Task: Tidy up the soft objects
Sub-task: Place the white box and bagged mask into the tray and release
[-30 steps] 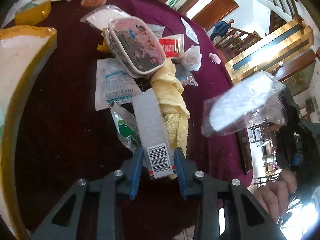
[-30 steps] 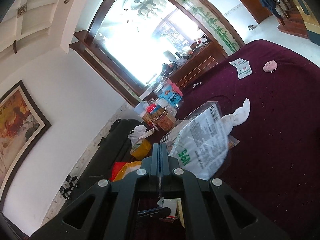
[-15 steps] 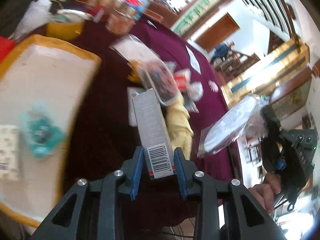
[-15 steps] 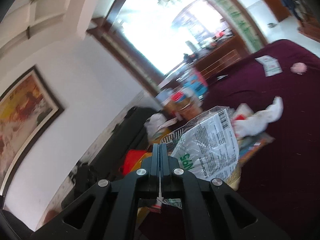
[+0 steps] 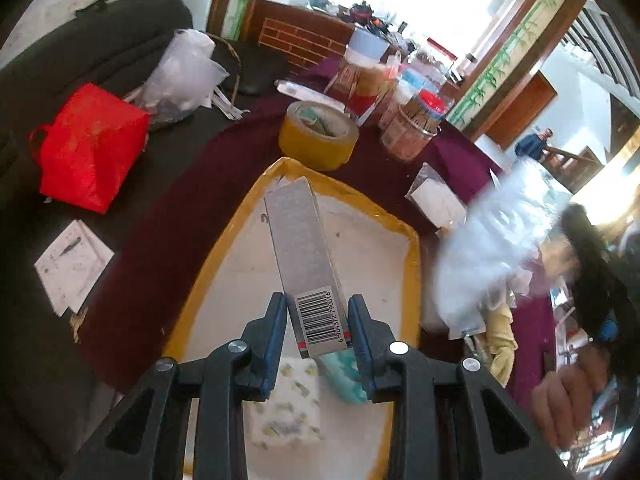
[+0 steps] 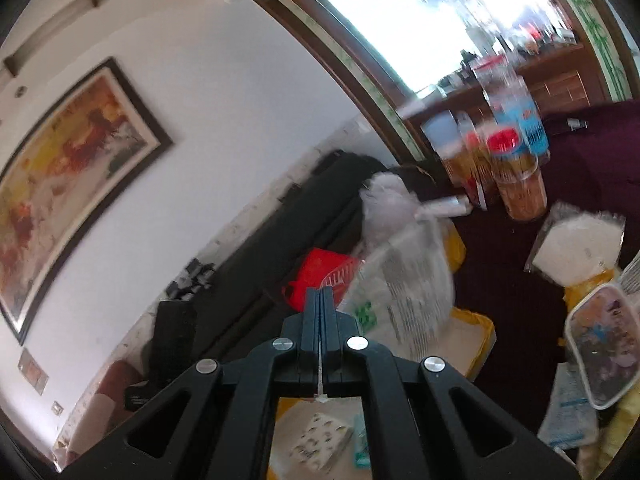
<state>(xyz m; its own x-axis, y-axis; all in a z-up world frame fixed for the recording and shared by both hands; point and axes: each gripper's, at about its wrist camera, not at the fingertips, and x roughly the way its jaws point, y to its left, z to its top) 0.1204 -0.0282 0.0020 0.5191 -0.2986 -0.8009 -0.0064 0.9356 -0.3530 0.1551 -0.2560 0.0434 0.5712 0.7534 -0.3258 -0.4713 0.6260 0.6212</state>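
Both loads carried over the tray

I hold the grey box clamped in the left gripper above the yellow-rimmed tray; the right gripper, fully closed, pinches the mask packet by its edge so it hangs free for release.

Daylight pours in from the big window at the upper right of my right wrist view, blown out to plain white; the same glare fills the top centre of my left wrist view. Both pictures are bright overall, with soft shadows only. The fisheye bends straight lines hard near the rim, and black corners frame each circle. In the left view the clear plastic bag at right is smeared by motion, while the grey box at centre stays sharp. In the right view the jars and the printed bag are streaked; the black fingers read crisp.
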